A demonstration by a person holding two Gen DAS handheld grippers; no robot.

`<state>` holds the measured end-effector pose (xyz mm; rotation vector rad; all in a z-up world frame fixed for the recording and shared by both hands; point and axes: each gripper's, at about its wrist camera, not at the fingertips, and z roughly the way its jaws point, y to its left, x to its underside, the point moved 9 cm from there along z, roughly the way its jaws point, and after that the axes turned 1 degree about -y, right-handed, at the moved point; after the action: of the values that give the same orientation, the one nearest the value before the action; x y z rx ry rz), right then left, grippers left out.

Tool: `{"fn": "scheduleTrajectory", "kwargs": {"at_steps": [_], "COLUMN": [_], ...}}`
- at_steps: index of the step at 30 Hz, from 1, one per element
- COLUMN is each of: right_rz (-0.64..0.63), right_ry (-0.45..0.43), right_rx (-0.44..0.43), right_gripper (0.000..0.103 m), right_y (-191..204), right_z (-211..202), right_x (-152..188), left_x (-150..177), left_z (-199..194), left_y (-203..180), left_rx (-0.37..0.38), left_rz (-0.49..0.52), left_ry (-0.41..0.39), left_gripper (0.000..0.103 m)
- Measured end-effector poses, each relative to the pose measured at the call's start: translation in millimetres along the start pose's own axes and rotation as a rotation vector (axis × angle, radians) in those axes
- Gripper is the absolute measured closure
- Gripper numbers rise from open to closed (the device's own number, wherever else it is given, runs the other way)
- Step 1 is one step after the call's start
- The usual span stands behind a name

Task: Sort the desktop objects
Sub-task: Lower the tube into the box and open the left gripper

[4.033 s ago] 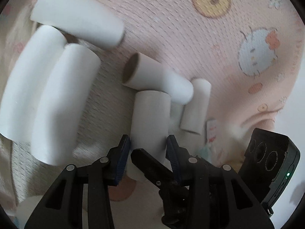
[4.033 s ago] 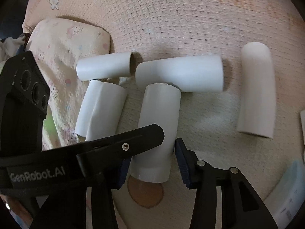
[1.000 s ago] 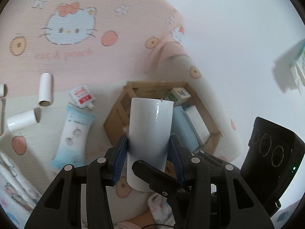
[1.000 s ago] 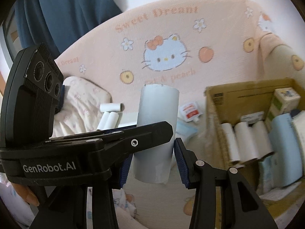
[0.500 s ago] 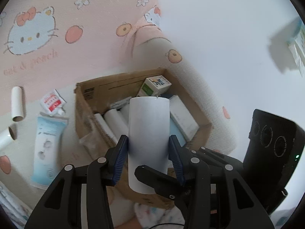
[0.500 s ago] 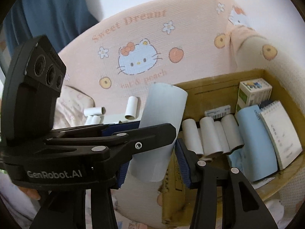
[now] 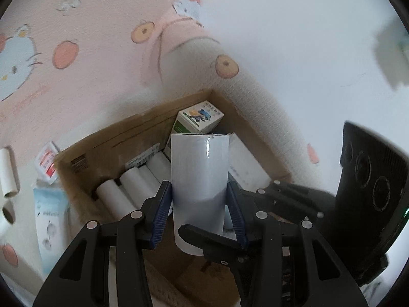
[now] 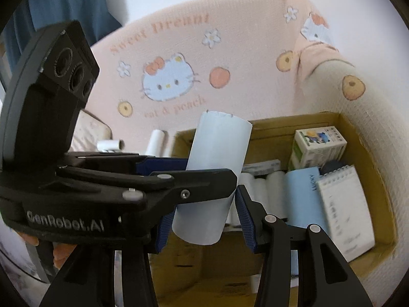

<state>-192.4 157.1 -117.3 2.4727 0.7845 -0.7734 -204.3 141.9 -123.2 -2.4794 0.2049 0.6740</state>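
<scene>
Left wrist view: your left gripper (image 7: 199, 213) pinches a white cardboard tube (image 7: 199, 186) across its lower half, blue pads (image 7: 161, 212) pressed to both flanks. The tube's long axis runs straight toward 12 o'clock, its open far end up, and it hangs over the cardboard box (image 7: 107, 138), whose floor shows white rolls (image 7: 120, 197) laid side by side at 9 o'clock of the tube and a small printed carton (image 7: 199, 120) at 12 o'clock. Right wrist view: your right gripper (image 8: 204, 220) is likewise closed on what appears to be the same tube (image 8: 214, 176), here tilted toward 1 o'clock, with the box (image 8: 358, 138) at 3 o'clock holding a blue booklet (image 8: 304, 194) and a spiral notepad (image 8: 342, 204). Judge the tube as very light, hollow and thin-walled: stiff along its length but easily crushed across it, with a slightly glossy, slippery skin. Hold it mid-body with only enough squeeze to stop sliding, and avoid the rims, which would likely buckle. More tubes (image 7: 9, 174) lie outside the box at 9 o'clock.
</scene>
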Motion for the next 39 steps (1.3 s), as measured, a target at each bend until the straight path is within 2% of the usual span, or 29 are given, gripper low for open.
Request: {"fn": "scheduleTrajectory", "kwargs": {"at_steps": [4, 6, 10, 16, 23, 29, 34, 39], "right_rz": [-0.006, 0.002, 0.065, 0.044, 0.050, -0.001, -0.039, -0.023], "right_ry": [0.094, 0.147, 0.234, 0.341, 0.357, 0.395, 0.392, 0.401], "right_rx": [0.005, -0.025, -0.084, -0.061, -0.045, -0.004, 0.027, 0.034], "right_gripper": [0.059, 0.059, 0.059, 0.059, 0.059, 0.059, 0.061, 0.061], "right_y": [-24, -35, -56, -68, -72, -72, -71, -78], "right_z": [17, 27, 44, 68, 78, 87, 88, 87], "right_x": [1, 2, 6, 10, 8, 16, 19, 21], "left_x": [-4, -4, -1, 1, 13, 15, 19, 14], "left_z": [29, 43, 64, 84, 95, 101, 107, 101], "left_y": [7, 13, 30, 49, 72, 74, 78, 83], "left_rx": [0.000, 0.015, 0.042, 0.025, -0.096, -0.084, -0.158, -0.187], "left_rz": [-0.046, -0.075, -0.220, -0.328, -0.415, -0.490, -0.520, -0.523], "left_ry": [0.052, 0.085, 0.157, 0.237, 0.308, 0.306, 0.352, 0.339], "left_gripper": [0.055, 0.055, 0.055, 0.055, 0.055, 0.055, 0.055, 0.055]}}
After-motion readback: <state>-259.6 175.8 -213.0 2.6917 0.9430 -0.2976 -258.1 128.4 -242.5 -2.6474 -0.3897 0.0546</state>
